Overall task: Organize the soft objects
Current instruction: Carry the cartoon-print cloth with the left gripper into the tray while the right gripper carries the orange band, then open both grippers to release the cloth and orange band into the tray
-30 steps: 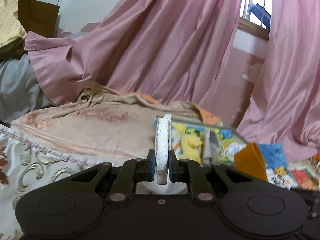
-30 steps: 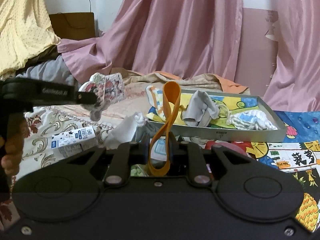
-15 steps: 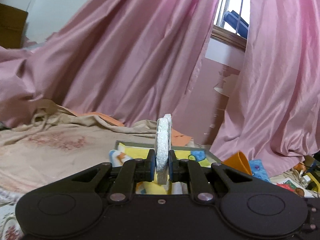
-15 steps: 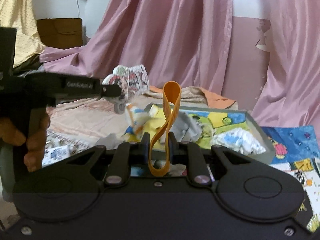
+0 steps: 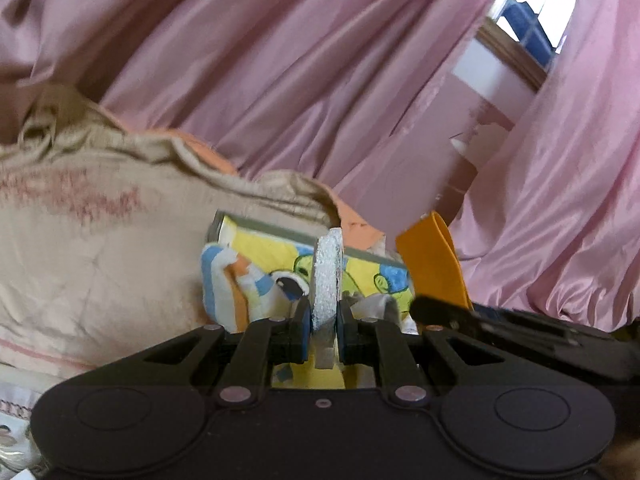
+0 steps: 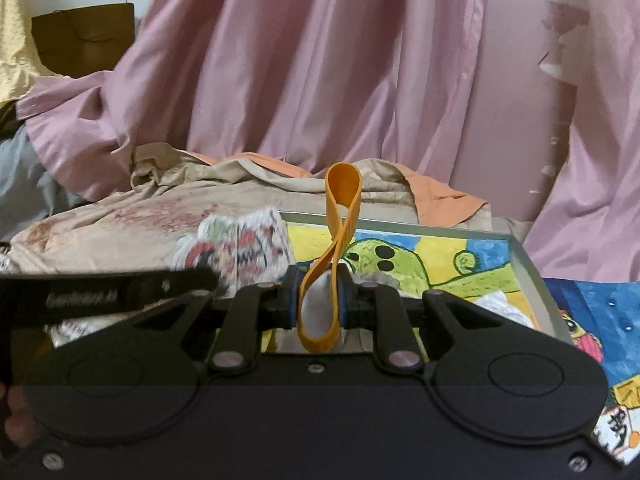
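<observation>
While both hands are swinging in over grey cartoon-lined tray, left gripper is clenching white patterned sock, right gripper pinching orange rubber loop; drop probably coming next.

The tray sits on the bed, the crumpled sheet left of and behind it, curtains behind, a printed cloth at its left edge.
</observation>
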